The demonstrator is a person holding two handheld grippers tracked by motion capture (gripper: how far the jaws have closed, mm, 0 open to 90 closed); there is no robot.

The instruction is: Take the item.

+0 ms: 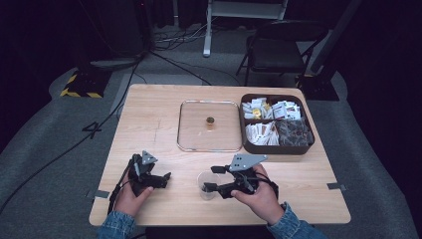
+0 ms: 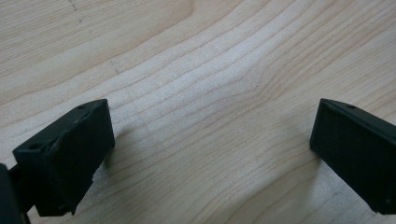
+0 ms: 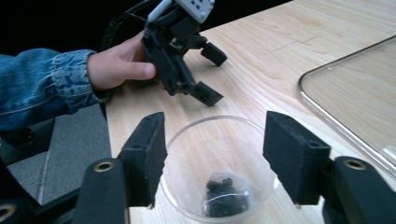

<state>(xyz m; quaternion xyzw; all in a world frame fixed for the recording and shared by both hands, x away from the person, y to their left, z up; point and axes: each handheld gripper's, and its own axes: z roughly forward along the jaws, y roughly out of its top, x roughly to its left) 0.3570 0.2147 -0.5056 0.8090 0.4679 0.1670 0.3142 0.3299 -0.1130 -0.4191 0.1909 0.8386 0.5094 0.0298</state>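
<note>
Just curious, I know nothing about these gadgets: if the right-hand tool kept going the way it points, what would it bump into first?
Likely the clear cup, which already sits between its jaws; beyond stands the left tool.

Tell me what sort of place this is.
Probably a recording studio or lab, not a home: a lone wooden table on grey carpet, black surroundings, cables across the floor, a folding chair behind.

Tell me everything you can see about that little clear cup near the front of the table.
The clear cup looks like thin see-through plastic, round, with a wide open rim. It stands upright on the wooden table, near the front edge. In its bottom lies a small dark packet. The right gripper has a black jaw on either side of it, open, with a gap at each wall as far as can be seen.
</note>
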